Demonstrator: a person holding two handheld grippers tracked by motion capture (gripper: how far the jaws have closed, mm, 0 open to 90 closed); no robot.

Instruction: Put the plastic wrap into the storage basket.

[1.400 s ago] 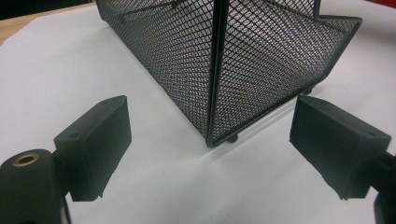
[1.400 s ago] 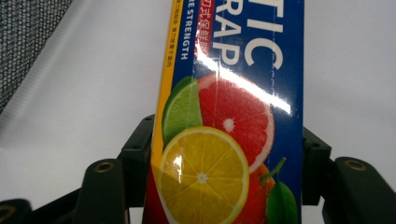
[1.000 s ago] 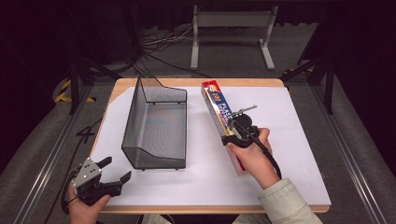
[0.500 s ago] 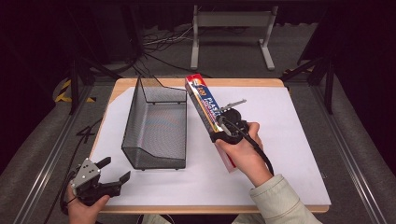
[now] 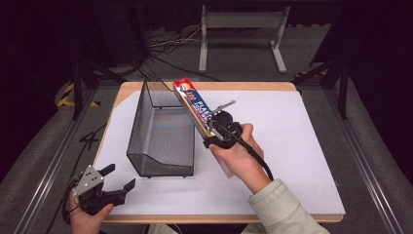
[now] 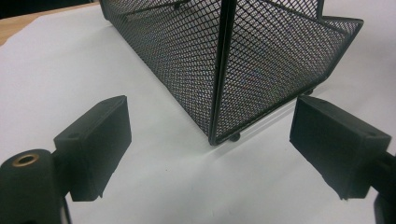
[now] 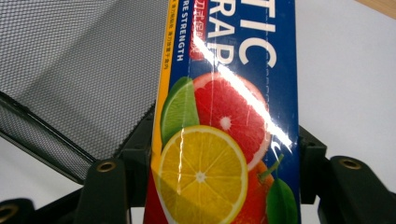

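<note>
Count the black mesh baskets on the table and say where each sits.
1. The single mesh basket stands on the white table cover, left of centre, between the idle left gripper and the plastic wrap box held by the right gripper.

Black mesh basket (image 6: pixel 261 60) corner between wide-apart jaws, white tabletop (image 6: pixel 70 70)
</note>
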